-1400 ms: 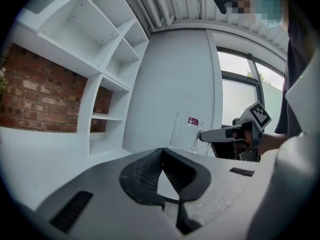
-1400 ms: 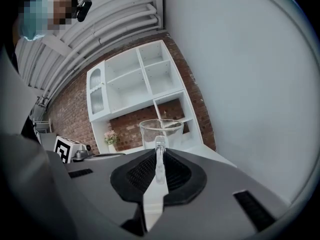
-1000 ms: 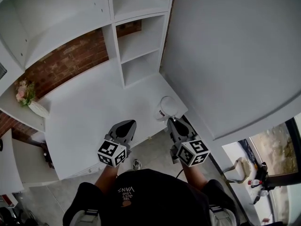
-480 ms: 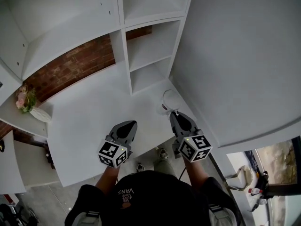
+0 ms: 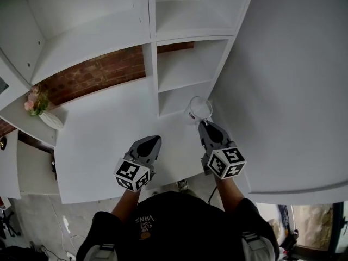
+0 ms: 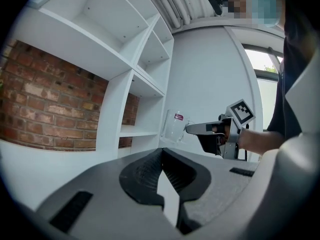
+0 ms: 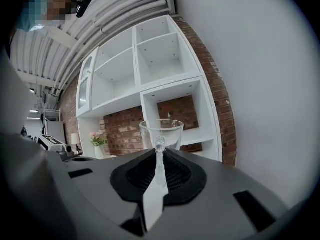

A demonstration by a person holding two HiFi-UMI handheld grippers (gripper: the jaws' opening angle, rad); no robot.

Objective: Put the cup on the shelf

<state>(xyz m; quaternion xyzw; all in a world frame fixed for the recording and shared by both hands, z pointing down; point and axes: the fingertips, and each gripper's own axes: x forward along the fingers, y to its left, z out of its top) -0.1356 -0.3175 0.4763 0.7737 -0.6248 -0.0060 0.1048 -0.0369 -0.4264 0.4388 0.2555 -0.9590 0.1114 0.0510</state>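
Pinching the cup (image 7: 161, 130) by its handle alone, the right tongs (image 7: 159, 151) risked it swivelling into the shelf (image 5: 184, 81); the left tongs (image 6: 161, 154) sat pressed together.

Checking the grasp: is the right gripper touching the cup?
Touching. In the right gripper view, the right gripper has its jaws shut on the handle of the cup.
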